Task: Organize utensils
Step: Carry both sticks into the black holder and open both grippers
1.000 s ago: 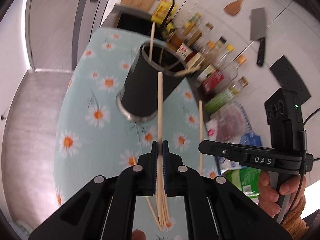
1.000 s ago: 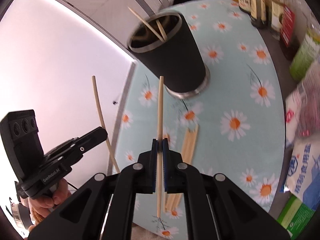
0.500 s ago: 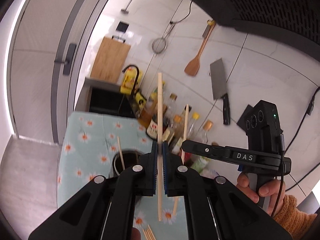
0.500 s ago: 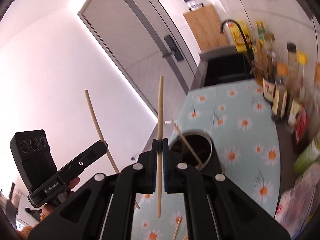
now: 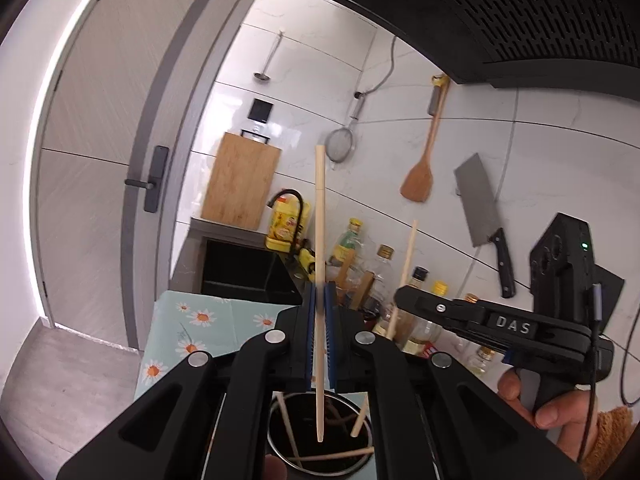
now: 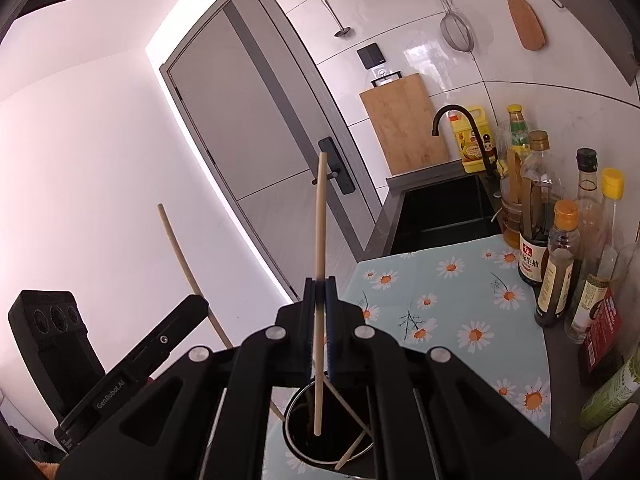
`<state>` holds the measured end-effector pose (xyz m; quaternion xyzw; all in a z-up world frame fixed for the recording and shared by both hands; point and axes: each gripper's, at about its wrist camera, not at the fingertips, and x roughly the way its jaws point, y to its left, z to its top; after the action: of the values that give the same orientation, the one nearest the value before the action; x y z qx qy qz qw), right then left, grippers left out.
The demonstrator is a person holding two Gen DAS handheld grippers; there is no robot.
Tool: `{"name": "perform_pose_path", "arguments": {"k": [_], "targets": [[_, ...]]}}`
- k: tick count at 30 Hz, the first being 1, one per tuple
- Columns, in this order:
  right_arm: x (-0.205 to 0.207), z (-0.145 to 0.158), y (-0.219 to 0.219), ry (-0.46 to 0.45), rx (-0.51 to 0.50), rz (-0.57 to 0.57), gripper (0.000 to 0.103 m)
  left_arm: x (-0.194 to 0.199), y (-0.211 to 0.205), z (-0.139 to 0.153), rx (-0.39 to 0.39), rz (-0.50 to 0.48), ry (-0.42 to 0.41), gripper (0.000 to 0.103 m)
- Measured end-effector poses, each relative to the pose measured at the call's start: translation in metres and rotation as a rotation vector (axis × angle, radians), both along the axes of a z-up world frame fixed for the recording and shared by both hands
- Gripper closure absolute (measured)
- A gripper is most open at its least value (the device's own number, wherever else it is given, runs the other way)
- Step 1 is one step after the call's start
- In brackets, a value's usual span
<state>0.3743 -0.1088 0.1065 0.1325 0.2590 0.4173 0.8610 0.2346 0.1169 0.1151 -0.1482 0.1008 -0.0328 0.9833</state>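
I see a wooden cutting board (image 5: 240, 180) leaning on the tiled wall beside a grey door (image 5: 100, 140). A wooden spatula (image 5: 420, 176), a cleaver (image 5: 480, 200) and a strainer (image 5: 340, 148) hang there; bottles (image 6: 560, 264) line the counter.

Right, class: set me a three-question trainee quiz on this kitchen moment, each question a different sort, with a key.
1. True or false: each gripper is shut on one chopstick.
2. Multiple choice: the lower tip of the left gripper's chopstick is (a) lying on the cloth, (b) over the mouth of the black holder, (c) in the sink.
3. Fill in: beside the cleaver on the wall hangs a wooden ____.

Key:
1. True: left gripper and right gripper each pinch one; the right gripper's chopstick stands upright too.
2. b
3. spatula
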Motion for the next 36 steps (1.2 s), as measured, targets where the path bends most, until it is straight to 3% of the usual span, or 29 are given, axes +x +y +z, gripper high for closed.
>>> {"name": "perform_pose_path", "arguments": {"k": [5, 15, 18, 19, 28, 32, 34, 36], "targets": [[-0.002, -0.015, 0.002, -0.047, 0.015, -0.011, 0.097, 0.009, 0.004, -0.023, -0.035, 0.018, 0.017, 0.099], [-0.006, -0.050, 0.007, -0.038, -0.058, -0.027, 0.096, 0.011, 0.005, -0.057, -0.023, 0.039, 0.069, 0.094], [-0.007, -0.050, 0.003, -0.036, -0.045, -0.035, 0.083, 0.008, 0.007, -0.056, -0.023, 0.031, 0.064, 0.079], [-0.009, -0.049, 0.002, -0.034, -0.041, -0.033, 0.073, 0.005, 0.010, -0.055, -0.026, 0.031, 0.058, 0.078], [-0.025, -0.033, -0.013, -0.046, -0.015, -0.048, 0.072, -0.025, 0.013, -0.033, -0.020, 0.046, 0.031, 0.076], [-0.044, -0.022, -0.024, -0.054, -0.002, -0.038, 0.069, -0.043, 0.008, -0.024, -0.010, 0.034, 0.034, 0.056], [-0.053, -0.018, -0.029, -0.051, 0.001, -0.032, 0.060, -0.049, 0.005, -0.019, 0.003, 0.033, 0.042, 0.056], [-0.061, -0.015, -0.033, -0.051, 0.004, -0.031, 0.060, -0.056, 0.002, -0.013, 0.008, 0.025, 0.049, 0.054]]}}
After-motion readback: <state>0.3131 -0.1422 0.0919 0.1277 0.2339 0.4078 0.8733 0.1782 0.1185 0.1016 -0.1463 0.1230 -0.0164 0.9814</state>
